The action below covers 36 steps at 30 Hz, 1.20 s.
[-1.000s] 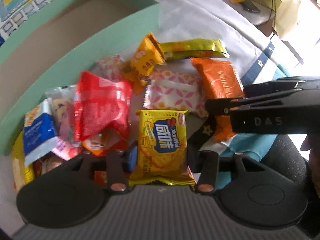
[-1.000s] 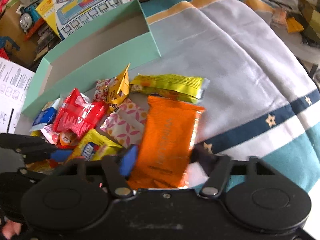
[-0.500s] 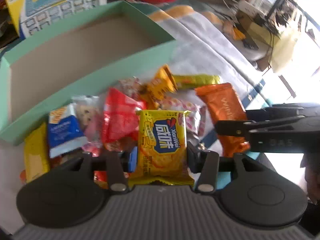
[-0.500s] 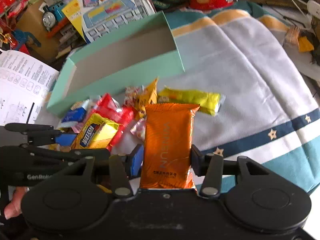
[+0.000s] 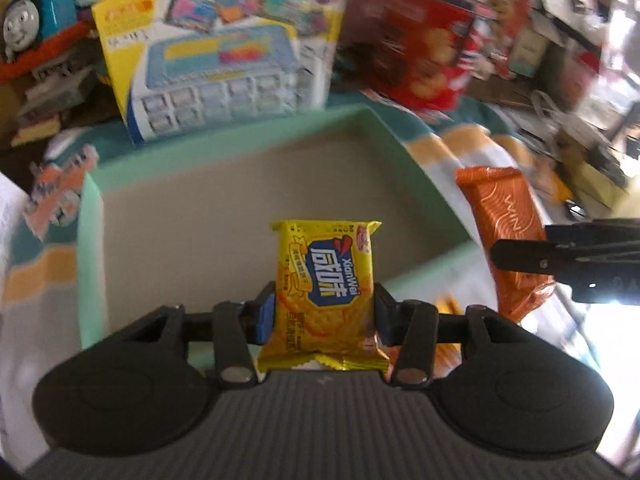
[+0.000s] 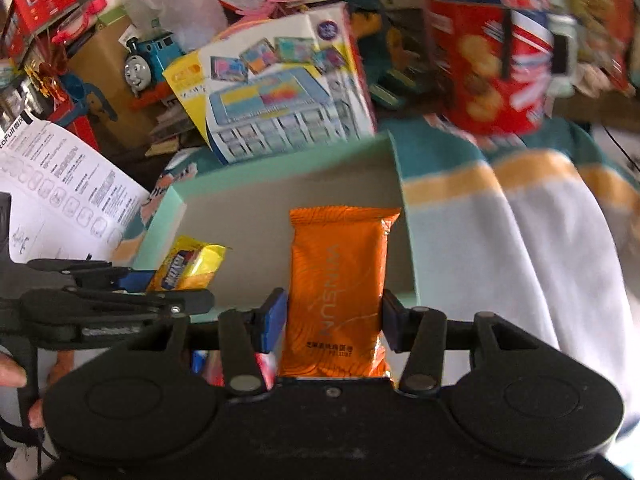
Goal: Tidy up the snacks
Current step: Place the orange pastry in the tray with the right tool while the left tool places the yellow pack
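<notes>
A yellow cracker packet (image 5: 326,292) is clamped in the left gripper (image 5: 325,316) and an orange packet (image 6: 338,292) in the right gripper (image 6: 334,320), both above the green box (image 5: 240,152).

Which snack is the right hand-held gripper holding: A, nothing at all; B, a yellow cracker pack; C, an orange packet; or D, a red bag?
C: in the right wrist view, the orange packet sits clamped between the pads of the right hand-held gripper, over the green box.
</notes>
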Available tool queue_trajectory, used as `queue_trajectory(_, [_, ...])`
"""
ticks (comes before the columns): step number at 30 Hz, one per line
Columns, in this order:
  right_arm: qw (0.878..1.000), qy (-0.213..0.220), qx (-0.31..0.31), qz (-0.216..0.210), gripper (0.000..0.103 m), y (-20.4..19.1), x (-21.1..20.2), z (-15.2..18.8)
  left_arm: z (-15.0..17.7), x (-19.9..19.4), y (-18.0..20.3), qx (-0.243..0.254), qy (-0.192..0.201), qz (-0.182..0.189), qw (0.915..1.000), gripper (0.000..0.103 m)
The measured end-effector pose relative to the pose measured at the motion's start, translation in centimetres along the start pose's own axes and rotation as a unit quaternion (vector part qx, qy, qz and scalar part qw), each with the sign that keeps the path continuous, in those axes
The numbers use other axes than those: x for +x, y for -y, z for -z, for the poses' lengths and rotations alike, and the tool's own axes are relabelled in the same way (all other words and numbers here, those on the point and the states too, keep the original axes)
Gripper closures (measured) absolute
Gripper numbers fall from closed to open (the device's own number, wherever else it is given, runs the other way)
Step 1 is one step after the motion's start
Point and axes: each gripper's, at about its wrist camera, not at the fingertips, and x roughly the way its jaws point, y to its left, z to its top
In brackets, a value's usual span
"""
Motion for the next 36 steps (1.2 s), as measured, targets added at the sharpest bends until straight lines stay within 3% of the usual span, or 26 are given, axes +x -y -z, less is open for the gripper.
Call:
queue_trajectory(9, [0.999, -0.028, -0.018, 0.005, 0.055, 0.6, 10.9, -9.7, -6.5, 8.5, -3.1, -0.059, -0.015, -0.015, 0.9980, 0.056])
queue_trajectory(18, [0.998, -0.062, -0.016, 0.010, 0.054, 2.2, 18.0, -12.2, -9.2, 15.2, -3.6, -0.082, -0.032, -0.010, 0.9961, 0.056])
queue_trajectory(19, [0.998, -0.060, -0.016, 0.010, 0.052, 2.4, 18.3, -12.4, -9.3, 15.5, -3.5, -0.083, -0.031, -0.007, 0.9960, 0.056])
queue_trajectory(20, [0.998, -0.057, -0.014, 0.011, 0.044, 2.6, 18.6, -12.5, -9.5, 15.9, -3.4, -0.084, -0.028, -0.004, 0.9961, 0.053])
queue_trajectory(21, [0.999, -0.052, -0.006, 0.010, 0.036, 2.8, 18.7, -12.7, -9.6, 16.2, -3.1, -0.083, -0.024, -0.005, 0.9962, 0.037])
queue_trajectory(23, [1.000, -0.028, 0.008, 0.004, 0.011, 3.3, 18.1, -12.9, -9.6, 16.2, -2.7, -0.078, -0.019, -0.017, 0.9966, 0.009])
queue_trajectory(25, [1.000, -0.011, 0.010, 0.000, 0.005, 3.5, 17.2, -12.9, -9.4, 15.8, -2.2, -0.066, -0.005, -0.035, 0.9972, 0.006])
queue_trajectory(28, [1.000, -0.004, 0.009, 0.002, 0.000, 3.7, 16.2, -12.4, -8.9, 15.2, -2.2, -0.066, -0.016, -0.032, 0.9972, 0.005])
queue_trajectory(36, [1.000, 0.020, 0.012, 0.020, 0.000, 3.2, 11.6, -9.8, -6.3, 11.0, -2.0, -0.065, -0.016, -0.033, 0.9972, 0.000])
